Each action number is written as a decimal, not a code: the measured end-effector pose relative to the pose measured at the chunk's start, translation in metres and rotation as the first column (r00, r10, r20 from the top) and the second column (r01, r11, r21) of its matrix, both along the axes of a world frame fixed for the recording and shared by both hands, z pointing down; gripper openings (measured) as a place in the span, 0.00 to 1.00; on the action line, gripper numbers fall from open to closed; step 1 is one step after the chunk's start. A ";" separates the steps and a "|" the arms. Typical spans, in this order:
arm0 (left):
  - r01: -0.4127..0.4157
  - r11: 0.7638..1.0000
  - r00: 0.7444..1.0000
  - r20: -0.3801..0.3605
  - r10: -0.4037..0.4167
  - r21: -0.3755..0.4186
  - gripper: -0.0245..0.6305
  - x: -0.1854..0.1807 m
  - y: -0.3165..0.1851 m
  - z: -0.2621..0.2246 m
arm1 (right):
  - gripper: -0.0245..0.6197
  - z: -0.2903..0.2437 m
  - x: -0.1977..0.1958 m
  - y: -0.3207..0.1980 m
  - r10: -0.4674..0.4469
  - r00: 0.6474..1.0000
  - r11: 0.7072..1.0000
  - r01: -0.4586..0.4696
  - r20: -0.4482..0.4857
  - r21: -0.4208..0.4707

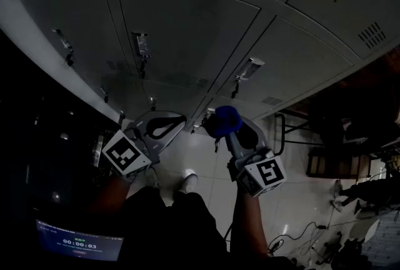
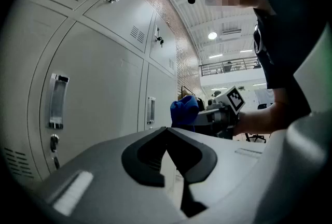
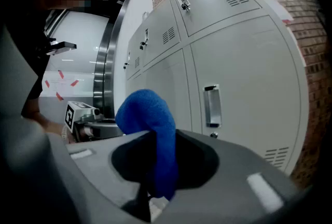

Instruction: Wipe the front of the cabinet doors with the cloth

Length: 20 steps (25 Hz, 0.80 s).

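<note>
**Both grippers in front of the cabinet.** You are holding the right gripper (image 3: 161,137) closed on the blue cloth (image 3: 148,111). The cloth is standing up between the jaws, bulging in a rounded lump above the tips and hanging down in a fold through the gap behind them.

You are keeping the left gripper (image 2: 167,132) closed as well, its dark pads meeting at the tips with nothing between them. It is sitting beside the right gripper, a little apart. From the left gripper's own view, the cloth is showing just beyond its tips and to the right.

The grey cabinet doors (image 1: 187,31) are rising ahead of both grippers. In the right gripper view they are filling the space to the right of the jaws, and in the left gripper view the space to the left. Whether the cloth is touching a door cannot be told.

A recessed handle (image 3: 211,105) is showing on the door nearest the right gripper, just right of the cloth and above the jaw. A small lock is sitting under it, and vent slots (image 3: 276,157) are lying lower and further right.

Every compartment door in view is standing shut, so nothing of the contents is showing.

The marker cubes (image 1: 125,156) are facing up toward you, behind the jaws. The pale floor (image 1: 294,200) is lying below both grippers.
</note>
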<state>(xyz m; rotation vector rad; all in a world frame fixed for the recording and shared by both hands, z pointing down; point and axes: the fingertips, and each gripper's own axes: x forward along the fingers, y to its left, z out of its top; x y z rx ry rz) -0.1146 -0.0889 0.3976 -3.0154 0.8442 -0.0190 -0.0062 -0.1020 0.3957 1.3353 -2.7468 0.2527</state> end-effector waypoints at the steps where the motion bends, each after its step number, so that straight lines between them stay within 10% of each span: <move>1: 0.007 1.000 1.000 -0.002 -0.007 0.004 0.04 0.000 -0.005 -0.006 | 0.16 -0.008 0.006 -0.009 0.012 1.000 1.000 -0.012 0.005 0.003; 20: -0.030 0.999 1.000 -0.002 0.030 0.025 0.04 0.039 -0.048 -0.103 | 0.16 -0.149 0.038 -0.104 0.170 0.984 0.974 -0.160 -0.051 0.164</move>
